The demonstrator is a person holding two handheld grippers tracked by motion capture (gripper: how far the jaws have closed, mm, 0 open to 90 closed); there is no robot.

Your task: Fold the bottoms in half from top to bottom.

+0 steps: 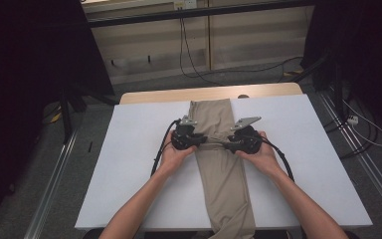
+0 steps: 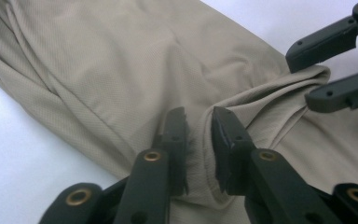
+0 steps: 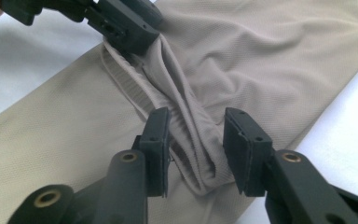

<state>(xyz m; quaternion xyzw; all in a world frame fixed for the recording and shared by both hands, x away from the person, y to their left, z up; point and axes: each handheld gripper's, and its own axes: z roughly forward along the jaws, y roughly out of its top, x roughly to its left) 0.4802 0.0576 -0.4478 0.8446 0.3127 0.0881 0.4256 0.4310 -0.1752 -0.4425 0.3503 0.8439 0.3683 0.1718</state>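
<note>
High view: each hand-held gripper, left [image 1: 202,140] and right [image 1: 228,145], pinches the beige garment's [image 1: 226,184] fold.

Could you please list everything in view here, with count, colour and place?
cloth: one, beige, long strip down the middle of the pad, bunched between the grippers
pad: one, white, covering the table
table: one, light wood, edge showing beyond the pad
cables: several, black, on the floor behind
left gripper: one, black, jaws pinching a cloth fold
right gripper: one, black, jaws either side of a cloth fold
hands: two, holding the grippers
</note>
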